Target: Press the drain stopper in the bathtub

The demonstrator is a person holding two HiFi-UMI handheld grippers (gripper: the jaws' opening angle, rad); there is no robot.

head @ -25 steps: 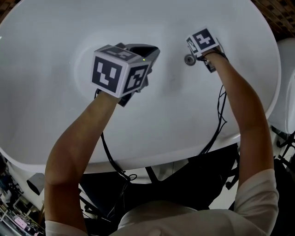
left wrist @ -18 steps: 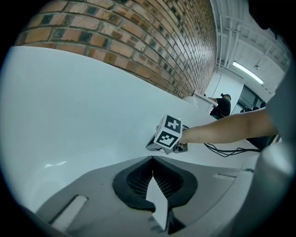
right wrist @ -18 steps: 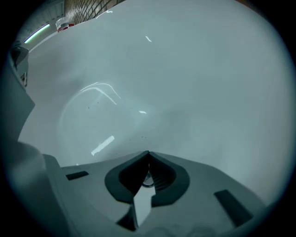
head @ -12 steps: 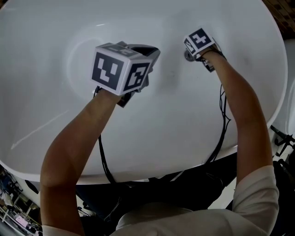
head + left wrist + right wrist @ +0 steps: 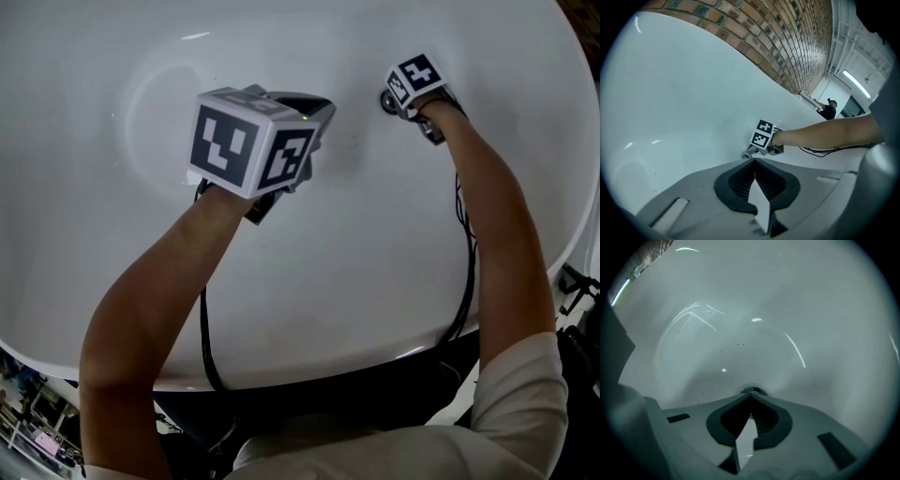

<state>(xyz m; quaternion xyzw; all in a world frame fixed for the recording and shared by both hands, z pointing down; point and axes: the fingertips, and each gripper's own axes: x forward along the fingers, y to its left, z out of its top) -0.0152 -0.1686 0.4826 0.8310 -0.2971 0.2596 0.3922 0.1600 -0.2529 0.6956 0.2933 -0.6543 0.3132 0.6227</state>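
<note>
The round metal drain stopper (image 5: 386,98) sits in the floor of the white bathtub (image 5: 112,244). My right gripper (image 5: 397,101) is down at it, jaws shut with nothing between them. In the right gripper view the closed tips (image 5: 751,396) rest at the near edge of the drain stopper (image 5: 751,390), which they mostly hide. My left gripper (image 5: 315,111) hovers left of the drain, shut and holding nothing. In the left gripper view its shut jaws (image 5: 753,161) point toward the right gripper (image 5: 763,135) and the drain stopper (image 5: 746,154).
The tub's curved walls rise on all sides, with its near rim (image 5: 309,380) below my arms. Black cables (image 5: 464,272) trail from both grippers over the rim. A brick wall (image 5: 787,42) stands beyond the tub, and a person (image 5: 828,108) is far off.
The right gripper stays at the drain stopper with only a slight shift. The left gripper holds its place. My head view has moved a little closer over the tub.
</note>
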